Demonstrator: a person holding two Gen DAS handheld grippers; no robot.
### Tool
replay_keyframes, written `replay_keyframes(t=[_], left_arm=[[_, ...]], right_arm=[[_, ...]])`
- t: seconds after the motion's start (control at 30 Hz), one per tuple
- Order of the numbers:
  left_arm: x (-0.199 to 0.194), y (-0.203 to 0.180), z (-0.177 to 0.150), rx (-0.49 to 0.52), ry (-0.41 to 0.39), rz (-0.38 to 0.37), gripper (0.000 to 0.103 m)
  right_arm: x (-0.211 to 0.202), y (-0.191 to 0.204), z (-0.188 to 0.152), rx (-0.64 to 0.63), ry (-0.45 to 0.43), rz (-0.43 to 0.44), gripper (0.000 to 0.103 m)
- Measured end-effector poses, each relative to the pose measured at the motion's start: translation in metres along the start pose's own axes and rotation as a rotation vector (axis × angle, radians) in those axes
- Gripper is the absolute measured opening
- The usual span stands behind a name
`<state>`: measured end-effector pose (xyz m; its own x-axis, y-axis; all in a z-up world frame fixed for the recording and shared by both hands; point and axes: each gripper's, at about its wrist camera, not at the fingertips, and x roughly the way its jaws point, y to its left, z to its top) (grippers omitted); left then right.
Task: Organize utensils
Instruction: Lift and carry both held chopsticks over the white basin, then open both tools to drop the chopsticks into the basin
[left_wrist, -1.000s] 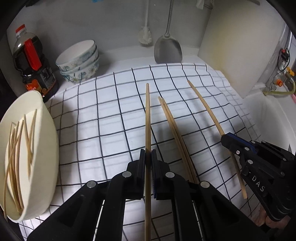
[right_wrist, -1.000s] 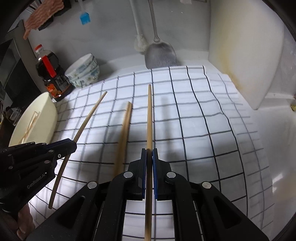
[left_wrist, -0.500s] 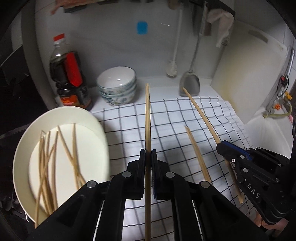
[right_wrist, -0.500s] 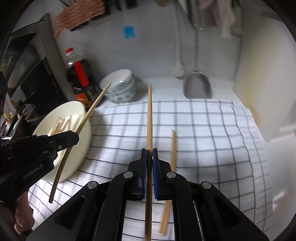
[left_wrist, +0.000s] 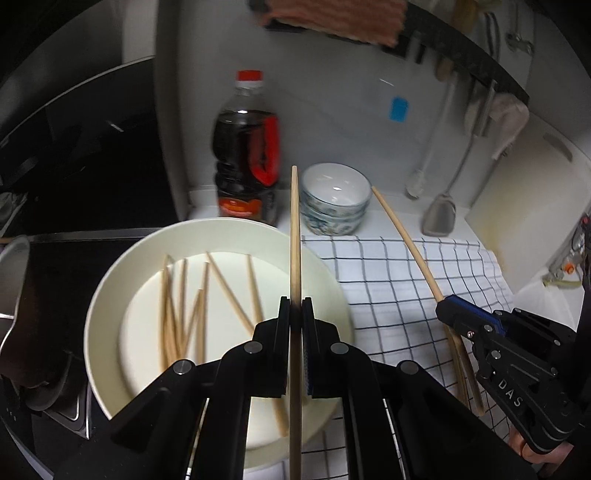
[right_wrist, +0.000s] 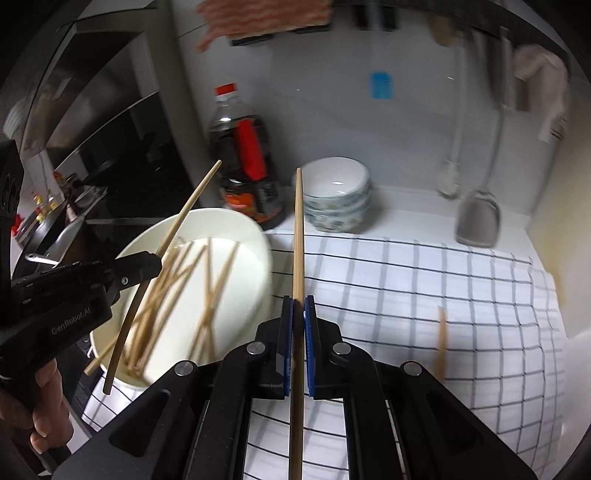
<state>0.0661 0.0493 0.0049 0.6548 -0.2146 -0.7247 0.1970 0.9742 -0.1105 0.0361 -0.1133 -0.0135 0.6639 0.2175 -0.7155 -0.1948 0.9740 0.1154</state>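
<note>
My left gripper (left_wrist: 294, 308) is shut on a wooden chopstick (left_wrist: 294, 236) and holds it in the air over the right rim of a white plate (left_wrist: 110, 295) that holds several chopsticks (left_wrist: 184, 295). It also shows in the right wrist view (right_wrist: 153, 264), above the plate (right_wrist: 255, 266). My right gripper (right_wrist: 298, 308) is shut on another chopstick (right_wrist: 298, 236), in the air over the checked cloth (right_wrist: 424, 295) just right of the plate. It shows in the left wrist view (left_wrist: 443, 310). A loose pair of chopsticks (left_wrist: 461, 365) lies on the cloth (left_wrist: 388, 280).
A dark sauce bottle (left_wrist: 245, 155) and stacked bowls (left_wrist: 334, 201) stand behind the plate. A spatula (left_wrist: 439, 218) and a brush hang at the back wall. A white cutting board (left_wrist: 524, 206) leans at the right. A dark stove (left_wrist: 55, 266) and a pot (left_wrist: 11, 280) lie left.
Both grippers have lifted their chopsticks off the cloth and swung left toward the plate. The plate now fills the left of both views.
</note>
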Motion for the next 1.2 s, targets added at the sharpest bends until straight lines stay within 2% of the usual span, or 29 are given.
replay_keyframes(t=[0.27,0.5,0.83,1.07,1.1,1.13,1.17,1.2], left_arm=[[-0.009,0.060,0.001,-0.070,-0.011,0.078,0.007],[-0.003,0.098,-0.008,-0.114,0.025,0.110,0.007],[0.028,0.115,-0.022,-0.139,0.123,0.097,0.007],[0.042,0.118,-0.027,-0.145,0.169,0.106,0.008],[0.042,0.118,-0.027,-0.151,0.173,0.110,0.009],[0.042,0.120,-0.027,-0.158,0.176,0.113,0.020],[0.042,0.121,-0.026,-0.166,0.174,0.118,0.036],[0.039,0.123,-0.026,-0.172,0.164,0.137,0.045]], right_arm=[[0.022,0.050,0.013,-0.050,0.016,0.085,0.006],[0.049,0.083,0.017,-0.073,0.068,0.151,0.006],[0.090,0.100,0.016,-0.034,0.170,0.187,0.006],[0.100,0.103,0.019,-0.044,0.186,0.178,0.006],[0.102,0.103,0.021,-0.042,0.192,0.180,0.006],[0.102,0.102,0.021,-0.039,0.196,0.179,0.008],[0.101,0.100,0.021,-0.031,0.194,0.177,0.010],[0.099,0.098,0.021,-0.025,0.189,0.171,0.013]])
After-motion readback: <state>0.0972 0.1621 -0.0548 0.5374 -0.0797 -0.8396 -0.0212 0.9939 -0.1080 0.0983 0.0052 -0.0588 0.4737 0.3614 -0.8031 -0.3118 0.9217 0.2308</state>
